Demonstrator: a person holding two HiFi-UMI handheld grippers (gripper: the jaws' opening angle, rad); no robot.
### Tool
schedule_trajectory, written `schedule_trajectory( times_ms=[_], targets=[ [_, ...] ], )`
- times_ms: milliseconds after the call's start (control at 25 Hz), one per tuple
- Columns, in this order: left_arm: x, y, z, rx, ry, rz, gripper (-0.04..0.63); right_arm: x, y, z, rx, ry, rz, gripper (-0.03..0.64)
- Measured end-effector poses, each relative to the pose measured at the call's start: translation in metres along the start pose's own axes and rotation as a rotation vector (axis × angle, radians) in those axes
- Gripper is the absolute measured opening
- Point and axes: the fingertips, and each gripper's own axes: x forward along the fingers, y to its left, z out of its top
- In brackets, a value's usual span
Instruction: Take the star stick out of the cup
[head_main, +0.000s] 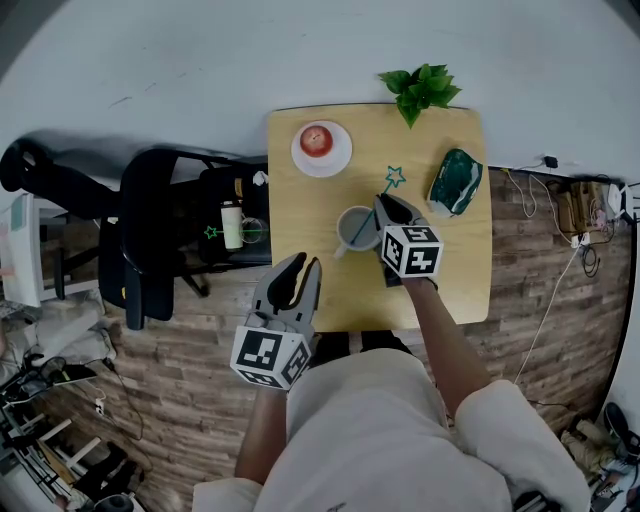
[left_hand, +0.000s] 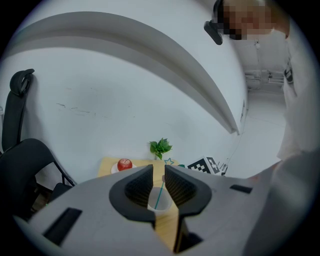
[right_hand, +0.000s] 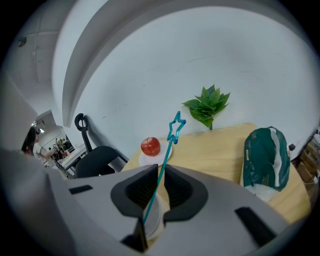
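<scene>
My right tool (right_hand: 161, 182) is over the cup (head_main: 357, 228), just right of the middle of the head view. Its jaws are drawn narrow with the star stick (right_hand: 167, 150) running up between them. The gap is a little wider than the thin stick, which lies close along one jaw face, so I am around it and not clearly pinching it. The stick's lower end is in the cup. It leans up and to the right in the frame, and its blue star stands clear above my jaws.

My left tool (head_main: 303, 265) is in the lower middle of the head view, off the near edge of the tabletop (head_main: 300, 220) and well apart from the cup. Its jaws are a narrow way apart with nothing between them. Through the gap I see the cup and stick farther off.

Toward the upper left of the tabletop, a red apple (head_main: 316, 140) sits on a white plate (head_main: 340, 160). A dark green bag (head_main: 455, 182) lies at the right edge, near the star but apart from it. A leafy plant (head_main: 420, 90) stands at the far edge. A black chair (head_main: 150, 230) is on the floor at the left of the frame.
</scene>
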Motion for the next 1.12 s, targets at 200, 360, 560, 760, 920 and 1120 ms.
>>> schedule_trajectory(
  times_ms=[200,360,560,760,920,1120],
  targets=[
    [-0.001,-0.002,0.001,0.001,-0.004,0.002,0.060,-0.003,0.000,0.004,0.005,-0.015,0.006,0.028],
    [-0.003,-0.007,0.001,0.000,-0.011,0.006,0.059,-0.008,0.002,0.007,0.014,-0.035,0.018,0.015],
    [-0.007,-0.011,0.001,0.001,-0.022,0.014,0.059,-0.012,0.004,0.010,0.016,-0.047,0.036,0.011],
    [-0.011,-0.016,0.001,0.002,-0.032,0.022,0.059,-0.019,0.007,0.014,0.019,-0.067,0.068,0.011],
    [-0.016,-0.023,0.001,0.005,-0.044,0.029,0.059,-0.028,0.012,0.020,0.015,-0.088,0.094,0.009],
    [-0.021,-0.032,0.002,0.006,-0.060,0.041,0.060,-0.040,0.023,0.032,0.002,-0.130,0.143,0.009]
  ],
)
